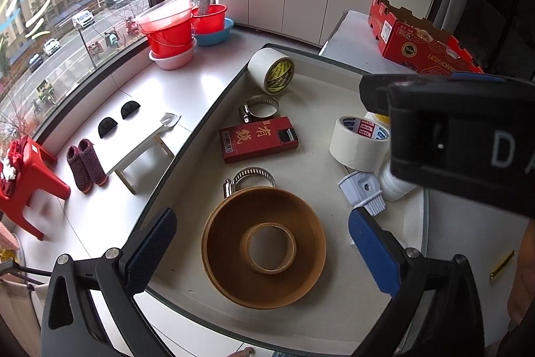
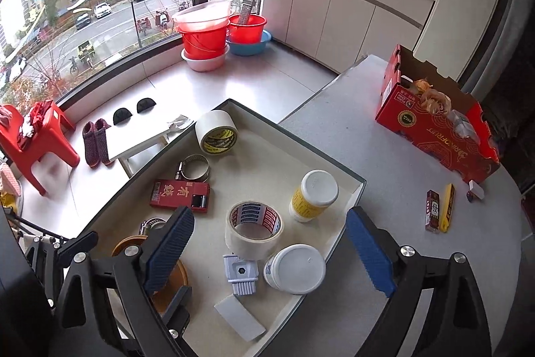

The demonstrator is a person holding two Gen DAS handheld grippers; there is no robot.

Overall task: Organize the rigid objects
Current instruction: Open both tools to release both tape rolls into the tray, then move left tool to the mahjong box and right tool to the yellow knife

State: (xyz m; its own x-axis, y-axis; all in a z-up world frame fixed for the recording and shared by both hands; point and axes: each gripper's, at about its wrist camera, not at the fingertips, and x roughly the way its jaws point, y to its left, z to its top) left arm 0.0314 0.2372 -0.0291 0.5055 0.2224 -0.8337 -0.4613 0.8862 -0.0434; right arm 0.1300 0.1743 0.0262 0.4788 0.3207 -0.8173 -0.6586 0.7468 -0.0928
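While both grippers hover empty, jaws wide apart: left gripper (image 1: 260, 251) over brown tape roll (image 1: 264, 246), right gripper (image 2: 271, 251) over masking tape (image 2: 254, 228) in tray (image 2: 357, 186). Step judged: choosing pick. Next: descend, straddle roll, close.

- My left wrist camera is looking down close over the tray (image 1: 234, 79), facing the window.
- My right one is sitting higher, sharing that tray (image 2: 301, 136).

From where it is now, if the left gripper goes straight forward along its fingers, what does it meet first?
Probably the brown tape roll: it lies flat on the tray, framed between the open left gripper fingers. Depth is unclear.
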